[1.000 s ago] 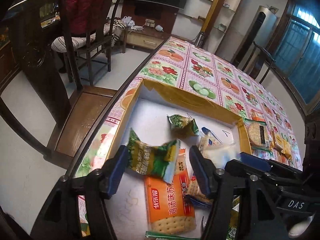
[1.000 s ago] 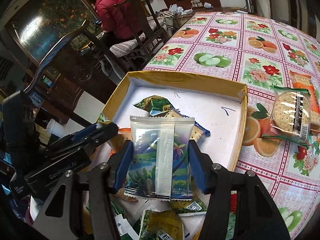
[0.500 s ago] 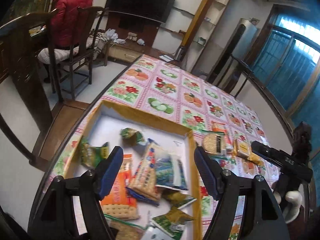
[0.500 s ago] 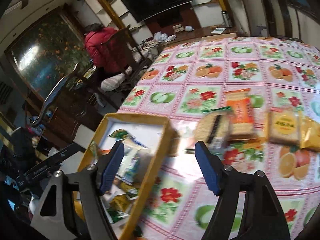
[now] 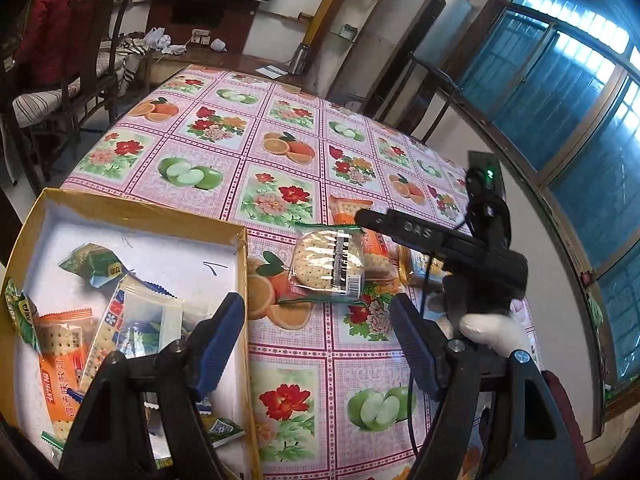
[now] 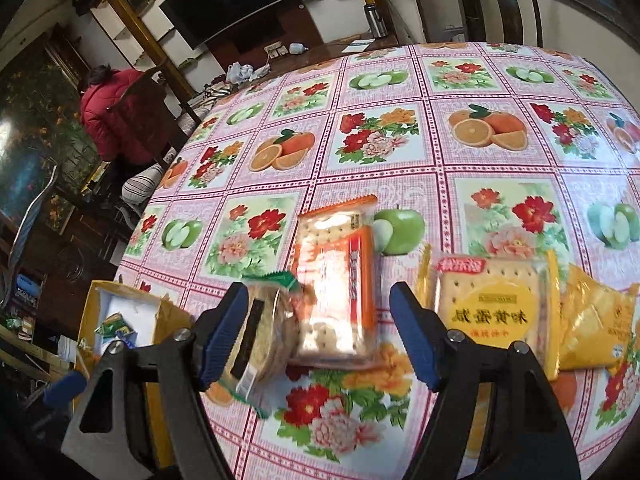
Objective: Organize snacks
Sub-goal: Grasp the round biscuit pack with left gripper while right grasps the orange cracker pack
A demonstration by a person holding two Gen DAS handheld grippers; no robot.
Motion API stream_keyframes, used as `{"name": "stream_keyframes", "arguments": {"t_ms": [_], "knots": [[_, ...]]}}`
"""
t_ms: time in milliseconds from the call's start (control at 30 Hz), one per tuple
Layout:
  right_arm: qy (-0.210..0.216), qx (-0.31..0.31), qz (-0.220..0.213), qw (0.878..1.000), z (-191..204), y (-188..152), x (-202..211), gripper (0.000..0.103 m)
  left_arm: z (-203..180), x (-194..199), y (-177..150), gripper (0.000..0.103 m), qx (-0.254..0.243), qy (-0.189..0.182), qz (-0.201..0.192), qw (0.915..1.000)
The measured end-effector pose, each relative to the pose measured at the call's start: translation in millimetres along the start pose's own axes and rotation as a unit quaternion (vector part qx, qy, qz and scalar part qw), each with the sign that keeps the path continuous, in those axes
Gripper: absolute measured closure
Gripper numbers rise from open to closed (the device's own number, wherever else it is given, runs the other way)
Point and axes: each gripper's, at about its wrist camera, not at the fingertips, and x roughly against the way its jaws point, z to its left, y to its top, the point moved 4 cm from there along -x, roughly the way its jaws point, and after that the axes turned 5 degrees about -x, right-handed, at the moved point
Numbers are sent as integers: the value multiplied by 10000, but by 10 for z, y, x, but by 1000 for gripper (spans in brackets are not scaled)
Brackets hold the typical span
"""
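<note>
The bench (image 5: 280, 152), under a fruit-and-flower cloth, carries a shallow yellow-rimmed box (image 5: 136, 212) at its near left edge, already heaped with snack packets (image 5: 92, 320). Loose on the cloth to the right of the box lie a round-cracker pack (image 6: 264, 332), an orange cracker pack (image 6: 336, 280), a yellow biscuit pack (image 6: 492, 312) and a yellow pouch (image 6: 596, 328). The left gripper (image 5: 316, 344) hangs over the box's right rim and the right gripper (image 6: 316, 336) over the orange pack, both with jaws spread apart and gripping nothing.
</note>
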Motion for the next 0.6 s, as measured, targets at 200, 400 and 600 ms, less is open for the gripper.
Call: {"name": "stream_keyframes", "arguments": {"t_ms": [200,400,600], "knots": [[-803,413,432,9950,189,141,-509,29,17,-122,-1,28,-91,176,147,9997],[-1101,750,606,9892,141,-35,-415,48,-73,-252,55,28,-375,247,193,9988],[-1058,1028,776,9860,-56,-479,-43,48,-311,-551,-6,28,-954,431,553,9930]]}}
